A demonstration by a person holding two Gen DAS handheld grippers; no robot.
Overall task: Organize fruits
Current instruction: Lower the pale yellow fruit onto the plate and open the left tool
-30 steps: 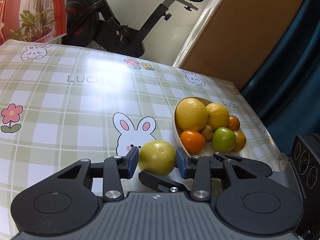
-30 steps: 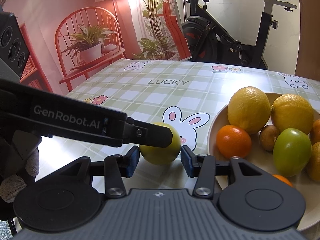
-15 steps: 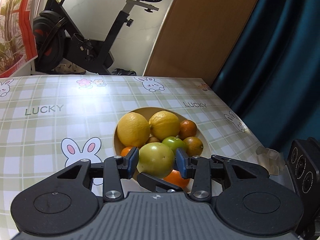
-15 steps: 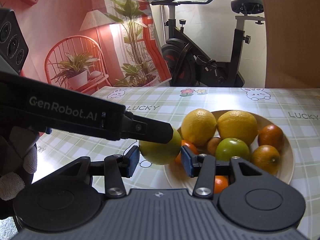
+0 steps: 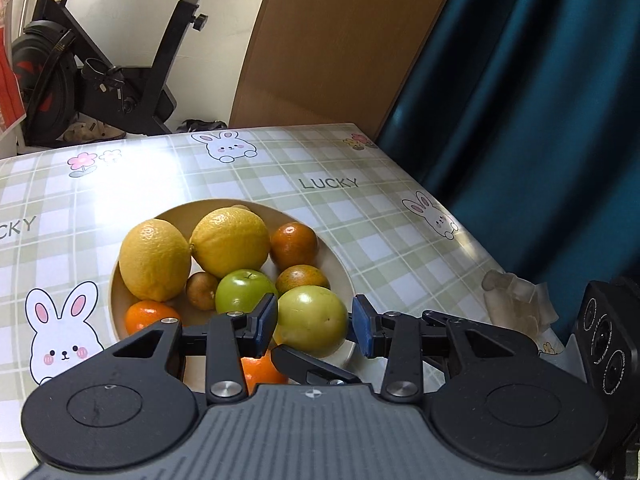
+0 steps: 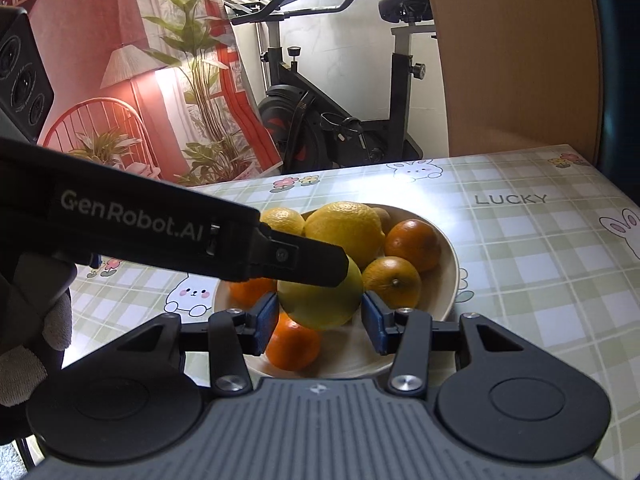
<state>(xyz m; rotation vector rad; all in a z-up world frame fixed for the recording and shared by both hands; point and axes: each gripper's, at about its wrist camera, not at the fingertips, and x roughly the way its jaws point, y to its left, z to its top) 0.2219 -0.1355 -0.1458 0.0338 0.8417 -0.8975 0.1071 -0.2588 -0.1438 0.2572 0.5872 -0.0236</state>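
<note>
A yellow-green round fruit hangs just above the near side of a cream bowl. My left gripper is shut on it, blue pads at its sides. My right gripper is shut on the same fruit, and one of its black fingers passes under the fruit in the left wrist view. In the right wrist view a left finger crosses the fruit's top. The bowl holds two lemons, a green apple, several oranges and a small brown fruit.
The table wears a green checked cloth with rabbits. Its right edge borders a dark teal curtain. A clear plastic piece lies near that edge. An exercise bike and a wooden panel stand behind. A gloved hand holds the left gripper.
Both grippers have carried the yellow-green fruit to the right and a little up, from the cloth beside the bowl to over the bowl's near side. The grip has stayed the same.
</note>
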